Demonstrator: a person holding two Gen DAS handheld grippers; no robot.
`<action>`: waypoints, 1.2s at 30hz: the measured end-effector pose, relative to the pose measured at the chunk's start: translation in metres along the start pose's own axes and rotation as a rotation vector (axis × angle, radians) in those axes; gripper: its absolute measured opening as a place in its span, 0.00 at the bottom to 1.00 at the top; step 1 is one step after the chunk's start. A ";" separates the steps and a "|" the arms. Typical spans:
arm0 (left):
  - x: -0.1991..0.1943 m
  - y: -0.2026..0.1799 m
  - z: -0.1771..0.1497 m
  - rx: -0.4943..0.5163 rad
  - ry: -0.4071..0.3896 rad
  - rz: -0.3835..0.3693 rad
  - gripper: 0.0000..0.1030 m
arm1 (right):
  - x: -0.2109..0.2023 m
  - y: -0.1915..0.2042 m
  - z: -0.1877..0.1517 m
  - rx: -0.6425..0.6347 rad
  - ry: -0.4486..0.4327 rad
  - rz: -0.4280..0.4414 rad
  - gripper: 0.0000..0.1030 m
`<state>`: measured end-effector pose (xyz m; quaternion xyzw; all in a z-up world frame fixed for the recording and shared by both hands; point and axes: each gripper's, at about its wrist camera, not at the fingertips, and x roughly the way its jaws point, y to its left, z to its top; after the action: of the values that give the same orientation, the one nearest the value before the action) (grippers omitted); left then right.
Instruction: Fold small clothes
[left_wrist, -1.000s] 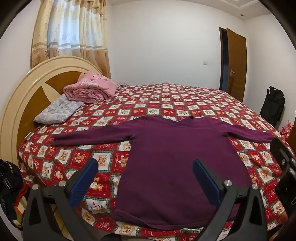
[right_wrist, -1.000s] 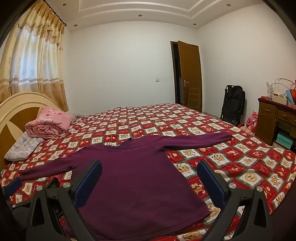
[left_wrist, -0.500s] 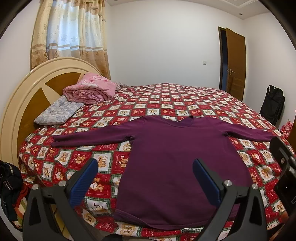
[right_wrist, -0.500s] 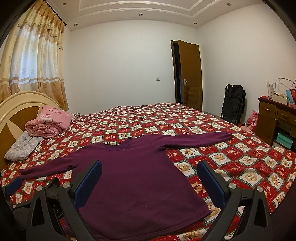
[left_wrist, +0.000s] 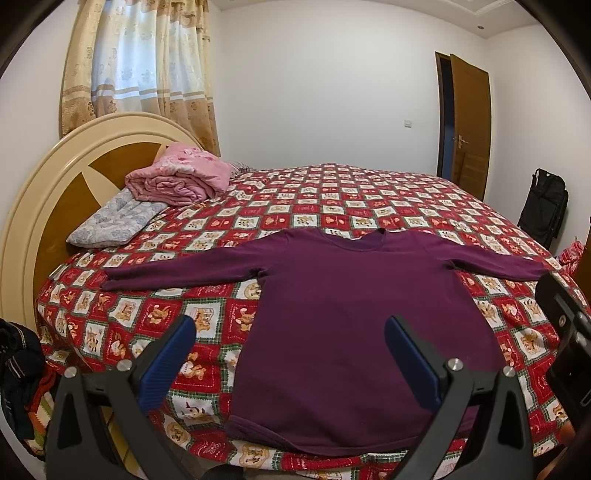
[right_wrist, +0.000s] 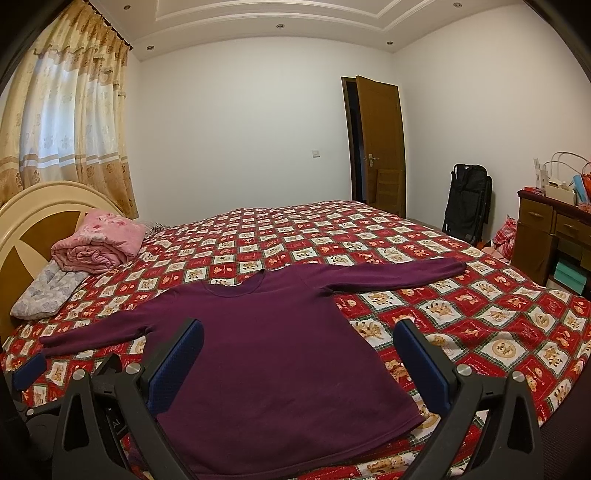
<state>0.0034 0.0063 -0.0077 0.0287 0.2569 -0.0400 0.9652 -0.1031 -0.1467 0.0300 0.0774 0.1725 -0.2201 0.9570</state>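
Note:
A purple long-sleeved top (left_wrist: 354, 314) (right_wrist: 273, 350) lies flat on the red patchwork bedspread (left_wrist: 332, 206) (right_wrist: 498, 314), both sleeves spread out sideways, hem at the near edge of the bed. My left gripper (left_wrist: 290, 332) hovers open above the hem, nothing between its blue-padded fingers. My right gripper (right_wrist: 297, 336) is open too, held over the lower body of the top. The left gripper's fingertip (right_wrist: 29, 369) shows at the far left of the right wrist view, and part of the right gripper's black body sits at the right edge of the left wrist view.
A folded pink blanket (left_wrist: 177, 181) and a grey quilted pillow (left_wrist: 114, 221) lie by the headboard (left_wrist: 40, 206). A dresser (right_wrist: 554, 236) and a black bag (right_wrist: 467, 199) stand right of the bed. Dark clothes (left_wrist: 16, 373) hang off the bed's left side.
Both views have shifted only slightly; the grippers stay open and hovering, and the top has not moved.

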 end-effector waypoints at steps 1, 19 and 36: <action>0.000 0.000 0.000 0.000 0.000 -0.001 1.00 | 0.000 0.000 0.000 0.000 -0.001 0.000 0.99; 0.000 0.000 -0.001 0.003 0.002 0.004 1.00 | 0.001 0.002 -0.001 0.001 0.013 0.004 0.99; 0.000 0.001 -0.001 0.005 0.002 0.003 1.00 | 0.003 0.005 -0.003 0.000 0.019 0.006 0.99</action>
<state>0.0026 0.0072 -0.0088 0.0314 0.2577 -0.0389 0.9649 -0.0995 -0.1430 0.0264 0.0802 0.1815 -0.2163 0.9559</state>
